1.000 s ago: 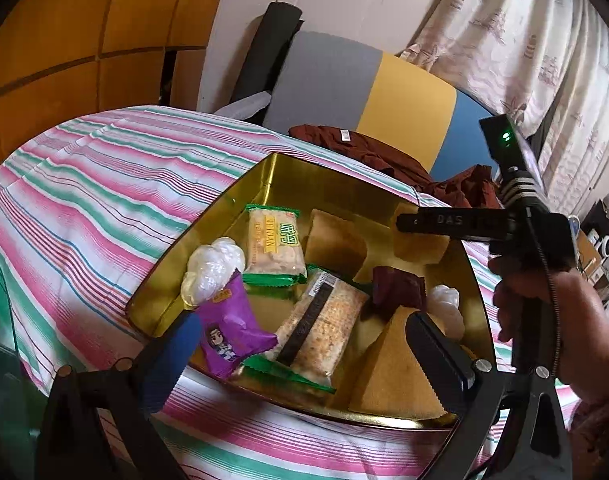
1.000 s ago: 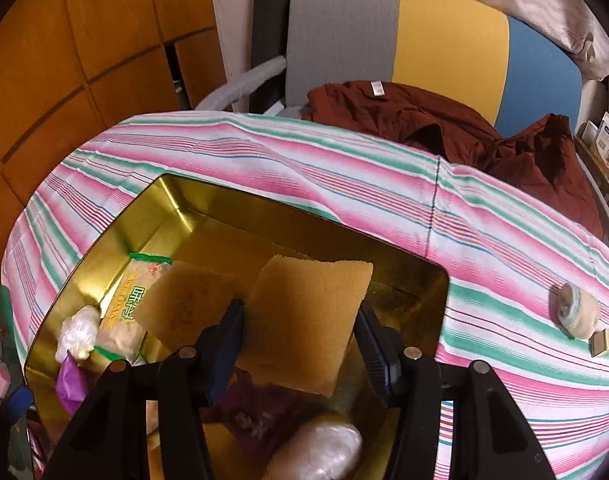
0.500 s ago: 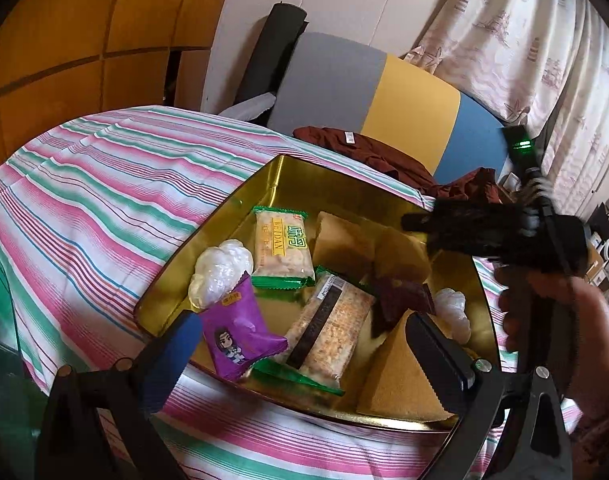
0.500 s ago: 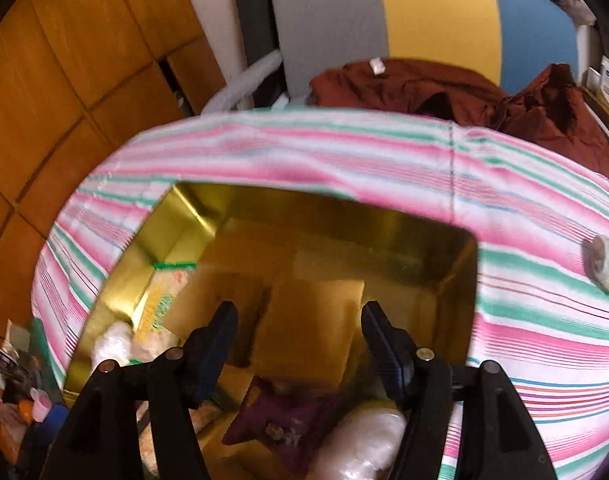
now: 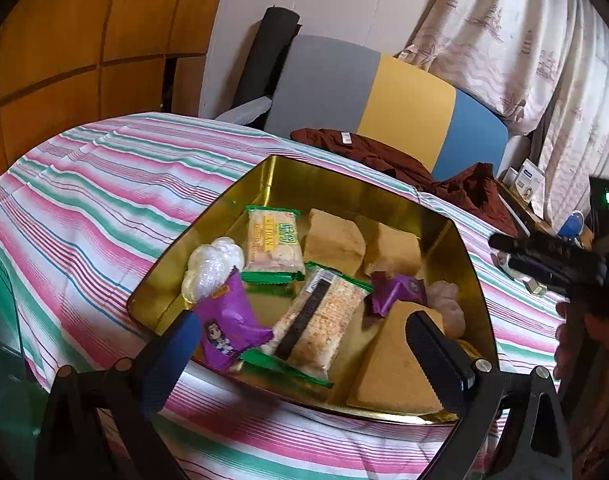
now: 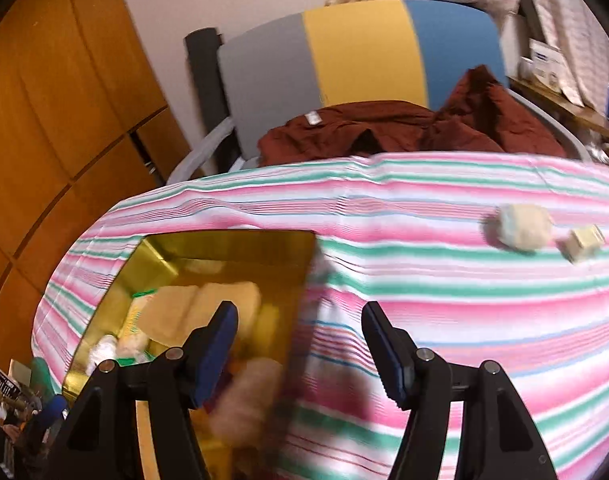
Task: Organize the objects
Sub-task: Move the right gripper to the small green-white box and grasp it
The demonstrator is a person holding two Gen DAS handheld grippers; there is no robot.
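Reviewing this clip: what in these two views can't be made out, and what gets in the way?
- Right wrist view: motion blur smears the tin contents; the pale lump and small block on the cloth cannot be identified.
- Left wrist view: the left gripper fingers cover the near corners of the tin.
- Left wrist view: the right gripper is partly cut off by the frame edge, so its jaws are unreadable there.
- Left wrist view: the pale wrapped item is half hidden behind the sponge.

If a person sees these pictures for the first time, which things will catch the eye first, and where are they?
The shiny gold tin on the pink and green striped cloth draws the eye first; it is full of snacks, with a purple packet at its near left and tan cake pieces toward the back. Behind the table stands a grey, yellow and blue chair with a dark red garment on it.
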